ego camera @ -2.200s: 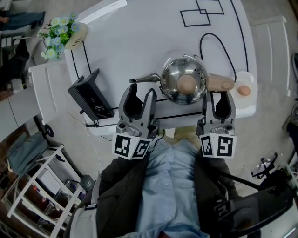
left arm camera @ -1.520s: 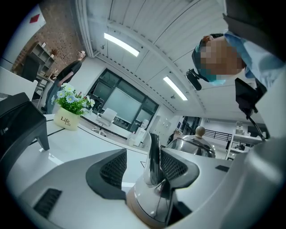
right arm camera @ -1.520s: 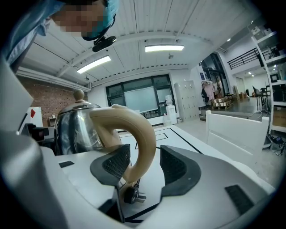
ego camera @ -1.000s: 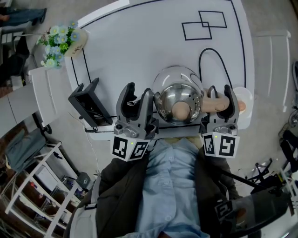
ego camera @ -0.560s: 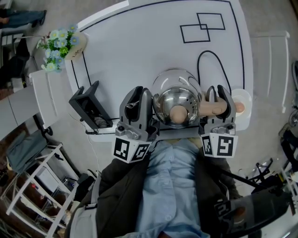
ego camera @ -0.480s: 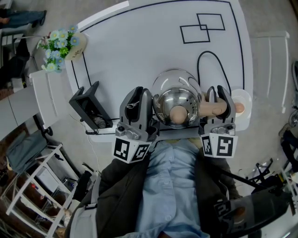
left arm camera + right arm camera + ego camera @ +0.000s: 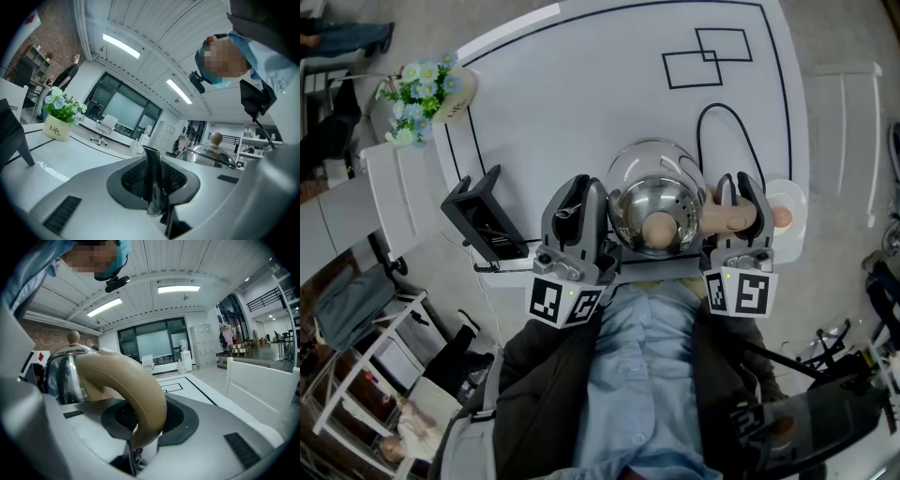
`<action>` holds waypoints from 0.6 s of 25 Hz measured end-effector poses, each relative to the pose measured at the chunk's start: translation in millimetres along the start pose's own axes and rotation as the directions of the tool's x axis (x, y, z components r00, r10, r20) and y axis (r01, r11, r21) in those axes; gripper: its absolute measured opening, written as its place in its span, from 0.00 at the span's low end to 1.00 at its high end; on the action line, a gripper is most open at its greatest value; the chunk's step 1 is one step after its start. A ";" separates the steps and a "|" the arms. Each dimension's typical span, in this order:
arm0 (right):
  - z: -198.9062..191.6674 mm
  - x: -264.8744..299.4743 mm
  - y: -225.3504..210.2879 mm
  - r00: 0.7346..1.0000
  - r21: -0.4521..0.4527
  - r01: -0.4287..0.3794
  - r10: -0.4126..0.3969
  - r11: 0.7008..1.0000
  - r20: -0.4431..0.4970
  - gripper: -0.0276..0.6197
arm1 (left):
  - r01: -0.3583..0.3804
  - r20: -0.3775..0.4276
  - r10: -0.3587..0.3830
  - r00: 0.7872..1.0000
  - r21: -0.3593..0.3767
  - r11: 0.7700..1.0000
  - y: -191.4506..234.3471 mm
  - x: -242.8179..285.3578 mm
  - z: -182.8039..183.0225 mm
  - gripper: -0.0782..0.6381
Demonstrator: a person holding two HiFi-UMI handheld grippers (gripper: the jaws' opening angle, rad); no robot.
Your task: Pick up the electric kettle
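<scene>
Sitting at the near edge of the white round-cornered table (image 7: 581, 103), the stainless-steel electric kettle (image 7: 661, 202) lies between the two grippers, its lid topped by a pale wooden knob (image 7: 659, 228). Its long axis runs left to right: the thin dark metal spout (image 7: 152, 180) points left and the thick tan curved handle (image 7: 138, 390) sticks out to the right. Both grippers reach in from the near side, so each crosses that axis at one end.

The left gripper (image 7: 583, 192) has its jaws drawn in on the spout, which stands upright between the dark pads with no gap showing. The right gripper (image 7: 737, 186) has the handle's arch between its jaws; they are closing, and the pads already look pressed to the handle's sides. I cannot tell whether the kettle's base has left the table.

The lift looks set to be a straight rise with both hands together, since one end rising alone would tilt the kettle along that axis. The handle is the sturdier hold; the spout is slim and smooth and could slip.

A black power cord (image 7: 710, 103) loops on the far right. A white round dish (image 7: 789, 197) lies just right of the handle, a black angled stand (image 7: 478, 216) sits to the left, and a potted bunch of flowers (image 7: 427, 80) stands far left.
</scene>
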State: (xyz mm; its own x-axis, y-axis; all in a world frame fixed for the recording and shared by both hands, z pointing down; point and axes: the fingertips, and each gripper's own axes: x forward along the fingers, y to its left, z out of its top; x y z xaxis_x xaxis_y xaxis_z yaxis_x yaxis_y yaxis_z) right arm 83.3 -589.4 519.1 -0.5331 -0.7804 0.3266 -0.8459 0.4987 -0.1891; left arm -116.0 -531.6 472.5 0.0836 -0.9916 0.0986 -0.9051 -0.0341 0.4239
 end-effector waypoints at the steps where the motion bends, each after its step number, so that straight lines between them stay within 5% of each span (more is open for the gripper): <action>1: 0.1 0.0 0.1 1.000 0.001 0.001 -0.001 1.000 0.002 0.18 | -0.001 -0.003 0.001 1.000 -0.001 1.000 0.5 0.2 -0.2 0.19; 15: -7.2 15.6 -10.8 0.999 0.012 -0.003 0.002 1.000 0.048 0.18 | 0.000 0.002 0.000 1.000 0.025 1.000 3.6 15.7 -8.9 0.19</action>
State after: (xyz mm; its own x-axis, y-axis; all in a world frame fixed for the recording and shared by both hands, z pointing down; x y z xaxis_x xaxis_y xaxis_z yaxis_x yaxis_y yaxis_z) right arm 84.2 -604.3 532.9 -0.5351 -0.7966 0.2815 -0.8446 0.4962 -0.2012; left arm -114.2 -546.2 483.6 0.0834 -0.9918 0.0970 -0.9152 -0.0377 0.4012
